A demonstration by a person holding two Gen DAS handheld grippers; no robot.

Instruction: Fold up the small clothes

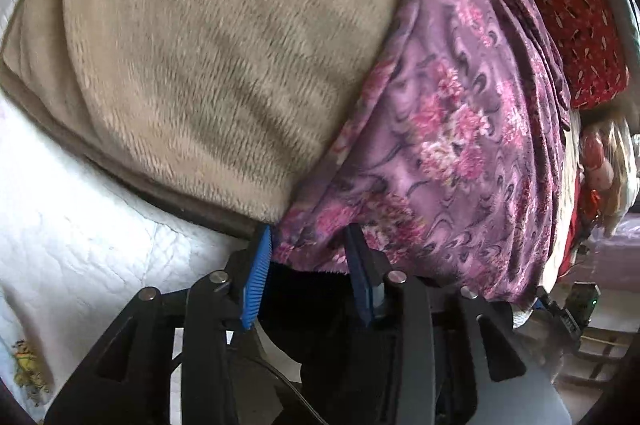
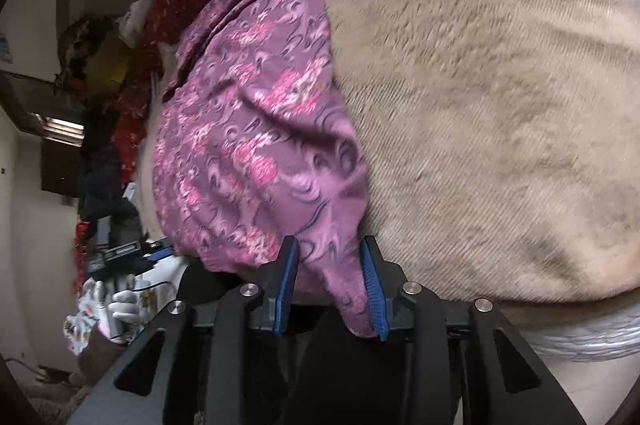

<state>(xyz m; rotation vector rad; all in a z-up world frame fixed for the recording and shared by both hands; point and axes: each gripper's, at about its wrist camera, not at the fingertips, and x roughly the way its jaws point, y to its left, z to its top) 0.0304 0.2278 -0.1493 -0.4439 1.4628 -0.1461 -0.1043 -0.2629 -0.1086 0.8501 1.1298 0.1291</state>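
On beige blanket [image 1: 192,57], purple floral garment [image 1: 452,145]; no legible writing.

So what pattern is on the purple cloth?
Pink flower clusters with dark swirls on the purple cloth, clearest in the left wrist view.

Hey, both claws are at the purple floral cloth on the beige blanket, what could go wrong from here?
1. The right claw has only a narrow tail of the floral cloth between its open pads, so that corner may slip free.
2. The left claw sits right where the cloth meets the beige blanket; closing could pinch the blanket too.
3. The cloth looks bunched, so a fold may come out uneven.
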